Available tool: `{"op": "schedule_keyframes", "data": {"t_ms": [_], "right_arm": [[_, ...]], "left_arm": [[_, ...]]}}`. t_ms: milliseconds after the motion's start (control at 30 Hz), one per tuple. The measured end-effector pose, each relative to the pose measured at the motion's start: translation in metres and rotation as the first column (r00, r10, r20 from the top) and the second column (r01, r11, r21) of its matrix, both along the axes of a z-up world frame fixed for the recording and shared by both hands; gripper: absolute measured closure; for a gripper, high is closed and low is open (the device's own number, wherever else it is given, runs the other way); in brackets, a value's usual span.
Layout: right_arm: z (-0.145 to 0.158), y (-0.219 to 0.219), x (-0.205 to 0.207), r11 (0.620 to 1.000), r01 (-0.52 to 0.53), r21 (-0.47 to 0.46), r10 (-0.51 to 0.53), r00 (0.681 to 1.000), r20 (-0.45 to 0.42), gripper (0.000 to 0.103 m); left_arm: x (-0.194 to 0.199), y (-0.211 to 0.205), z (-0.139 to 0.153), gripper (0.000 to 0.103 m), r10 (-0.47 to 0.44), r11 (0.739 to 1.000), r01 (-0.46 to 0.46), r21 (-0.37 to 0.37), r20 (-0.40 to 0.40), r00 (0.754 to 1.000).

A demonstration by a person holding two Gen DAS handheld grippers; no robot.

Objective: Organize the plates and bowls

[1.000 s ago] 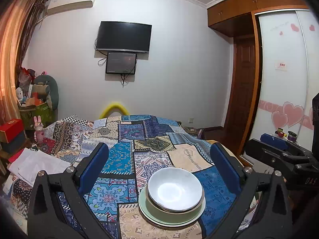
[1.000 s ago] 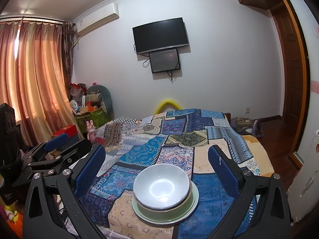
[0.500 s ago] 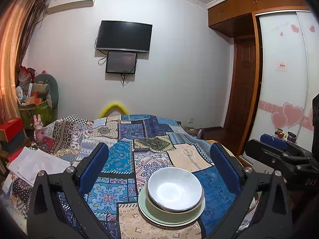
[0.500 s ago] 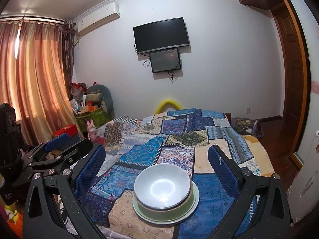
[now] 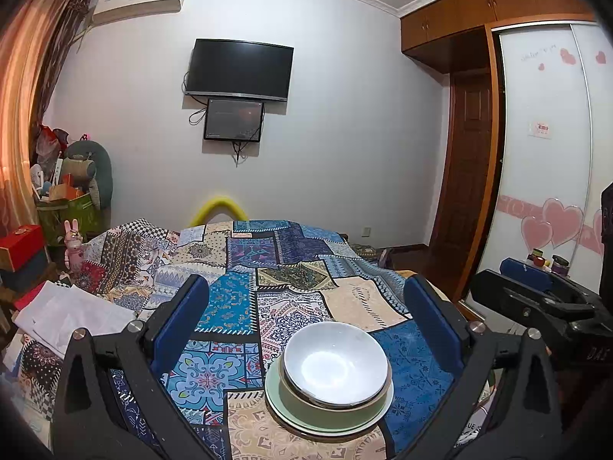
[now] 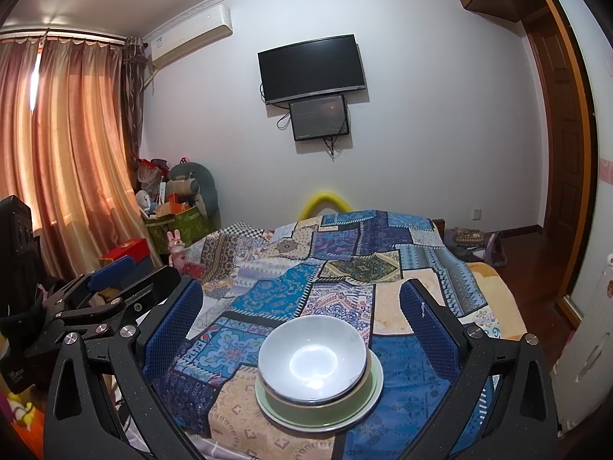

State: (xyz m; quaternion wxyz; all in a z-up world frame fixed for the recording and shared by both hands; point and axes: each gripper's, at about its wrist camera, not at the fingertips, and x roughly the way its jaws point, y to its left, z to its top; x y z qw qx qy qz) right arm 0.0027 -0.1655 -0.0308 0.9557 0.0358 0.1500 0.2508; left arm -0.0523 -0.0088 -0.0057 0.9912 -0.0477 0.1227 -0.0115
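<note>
The white bowl nested in a green bowl on a plate, near on the bed, looks glazed, slick, breakable, so it's probably best pinched at the rim, both grippers' jaws being spread wide, empty.

text: "DAS" partial | on: right gripper body | other labels: illegible

The room was evenly but softly lit, and both pictures were sharp. Warm daylight glowed orange through the drawn curtains, brightest in a narrow streak near their top. A white glare spot sat in the hollow of the white bowl. Fisheye distortion bowed the wardrobe door and ceiling lines, and the corners fell to black vignette
</note>
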Motion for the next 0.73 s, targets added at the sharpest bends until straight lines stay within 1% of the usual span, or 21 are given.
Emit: {"op": "schedule_keyframes", "data": {"t_ms": [333,733], "right_arm": [[0.0000,-0.0018,0.0021,1.000,0.002,0.004,-0.002,1.000,-0.001,0.000],[-0.0018,-0.0017,0.0067,1.000,-0.006,0.000,0.006,1.000,-0.014,0.000]], "left_arm": [[0.0049,0.0011,-0.0019,0.000,-0.008,0.999,0.007,-0.031,-0.020,1.000],[0.0039,-0.0054,-0.0017,0.000,-0.001,1.000,0.001,0.003,-0.008,1.000]]}}
